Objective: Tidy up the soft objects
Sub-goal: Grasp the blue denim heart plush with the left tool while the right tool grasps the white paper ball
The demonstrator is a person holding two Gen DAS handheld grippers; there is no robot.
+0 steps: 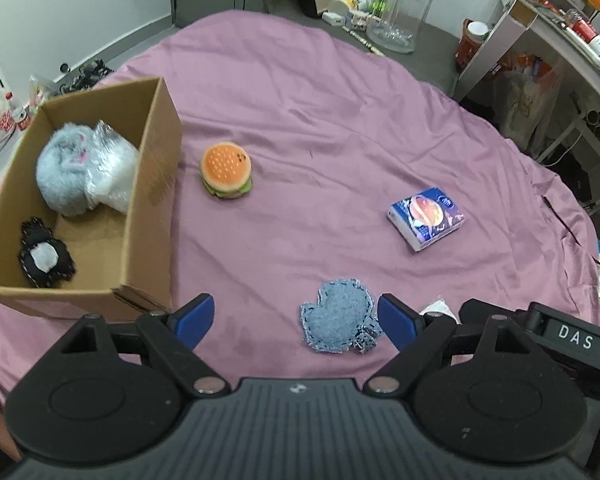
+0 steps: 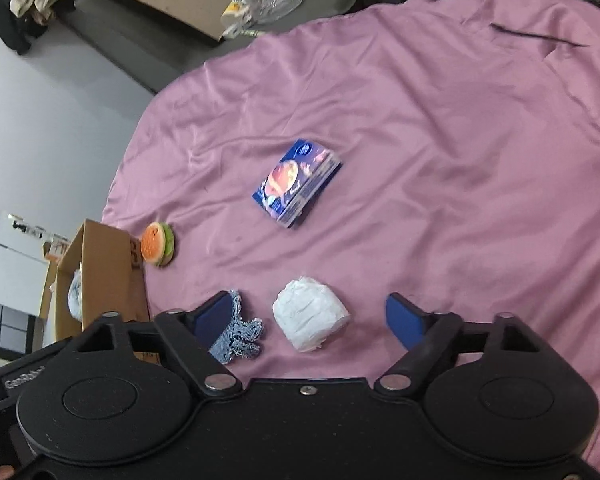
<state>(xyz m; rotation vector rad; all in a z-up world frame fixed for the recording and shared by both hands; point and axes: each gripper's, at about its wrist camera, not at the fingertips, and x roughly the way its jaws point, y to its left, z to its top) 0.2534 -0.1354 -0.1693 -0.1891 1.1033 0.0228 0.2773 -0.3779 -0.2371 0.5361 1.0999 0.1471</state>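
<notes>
A cardboard box (image 1: 156,160) stands at the left on the pink cloth. It holds a grey fluffy toy (image 1: 66,168), a clear plastic bundle (image 1: 112,176) and a black patch (image 1: 44,258). A burger toy (image 1: 226,170) sits right of the box. A blue tissue pack (image 1: 426,218) lies further right. A denim patch (image 1: 338,320) lies between my left gripper's open jaws (image 1: 296,320), near the right finger. My right gripper (image 2: 312,320) is open around a white wrapped bundle (image 2: 310,318); the denim patch (image 2: 238,338) lies by its left finger.
The pink cloth (image 1: 320,92) covers a round table. Behind it stand a large glass jar (image 1: 400,8), cups and cardboard. Shelves with clutter (image 1: 560,20) are at the right. Bags and bottles lie on the floor at the left.
</notes>
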